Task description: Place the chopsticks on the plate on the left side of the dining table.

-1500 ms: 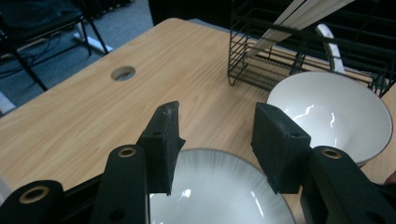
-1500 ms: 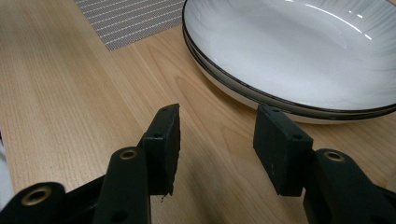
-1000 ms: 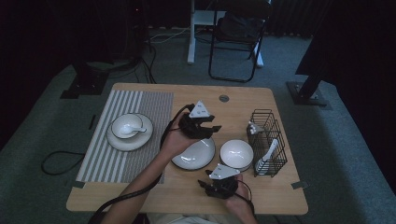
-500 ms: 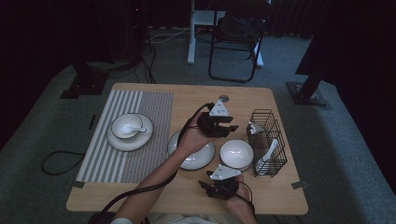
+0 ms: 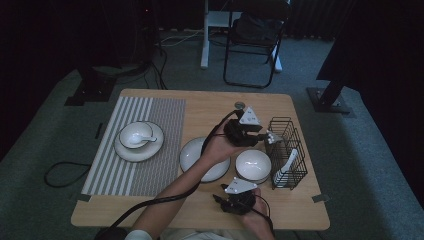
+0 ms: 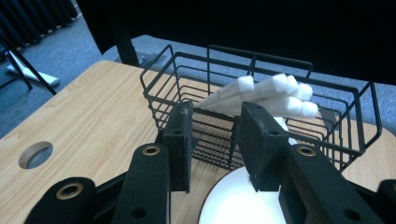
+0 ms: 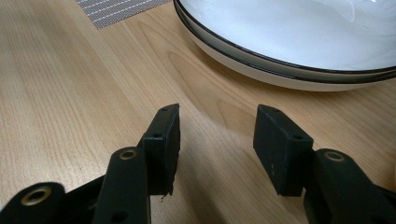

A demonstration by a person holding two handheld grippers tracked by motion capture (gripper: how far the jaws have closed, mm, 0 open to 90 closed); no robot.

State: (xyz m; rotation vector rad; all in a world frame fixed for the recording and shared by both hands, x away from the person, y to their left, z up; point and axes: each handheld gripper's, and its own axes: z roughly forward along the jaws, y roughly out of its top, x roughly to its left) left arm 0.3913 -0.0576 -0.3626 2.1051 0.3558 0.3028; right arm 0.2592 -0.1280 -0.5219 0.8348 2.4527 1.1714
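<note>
Left gripper (image 5: 260, 134), right of centre in the high view, faces the wire basket (image 6: 187, 88) of white spoons (image 6: 275, 95); its jaws have just been closing, part-open, nothing between. A bowl (image 5: 253, 165) sits just below. Right gripper (image 7: 217, 135), empty and part-open, rests low near a plate (image 7: 299, 51).

**Open jaws low over the wood**

The right gripper (image 7: 217, 140) hangs just above the tabletop (image 7: 70, 84), its two black jaws apart with nothing between them. Beyond lies a white plate (image 7: 299, 37) with a dark rim; a striped mat (image 7: 119, 8) corner shows at the top
</note>
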